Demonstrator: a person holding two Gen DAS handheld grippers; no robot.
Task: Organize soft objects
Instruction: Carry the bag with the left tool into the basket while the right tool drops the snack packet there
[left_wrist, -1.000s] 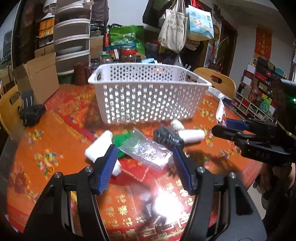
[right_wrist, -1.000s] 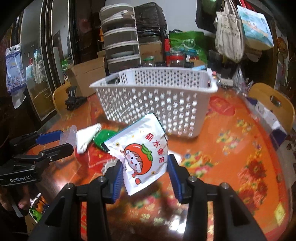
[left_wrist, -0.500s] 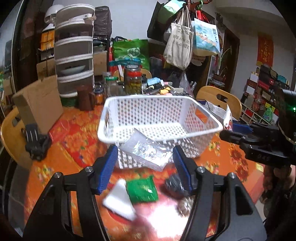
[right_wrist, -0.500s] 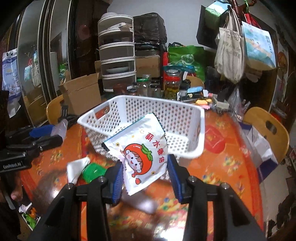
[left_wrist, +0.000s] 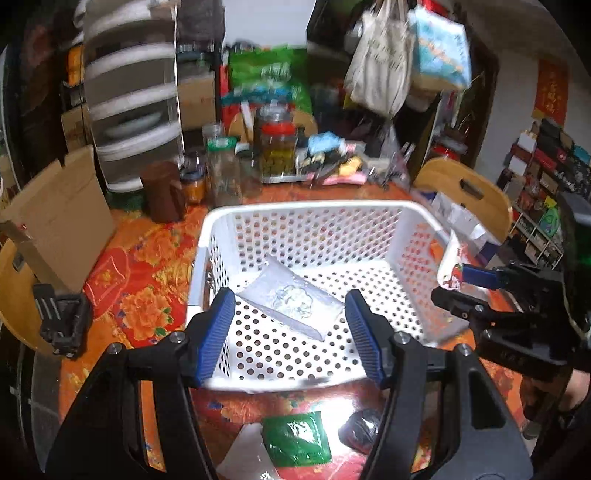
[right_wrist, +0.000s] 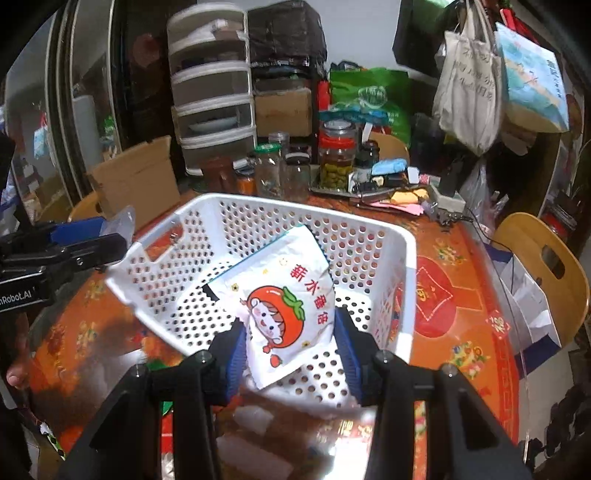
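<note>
A white perforated basket (left_wrist: 207, 236) (right_wrist: 410, 266) stands on the red-orange table. My left gripper (left_wrist: 290, 326) is shut on a clear silvery plastic packet (left_wrist: 291, 299) and holds it over the basket's inside. My right gripper (right_wrist: 288, 345) is shut on a white snack bag with a tomato cartoon (right_wrist: 284, 302), also held over the basket. On the table in front of the basket lie a green packet (left_wrist: 295, 441), a dark bundle (left_wrist: 360, 430) and a white soft piece (left_wrist: 243, 458).
Glass jars (left_wrist: 277, 147) and clutter stand behind the basket. A cardboard box (left_wrist: 59, 210) is at the left, a black clip (left_wrist: 61, 319) near the left table edge, a wooden chair (left_wrist: 465, 192) at the right.
Both grippers have risen from table level and moved forward, carrying their packets from in front of the basket to over its inside. The other soft items stayed on the table.
</note>
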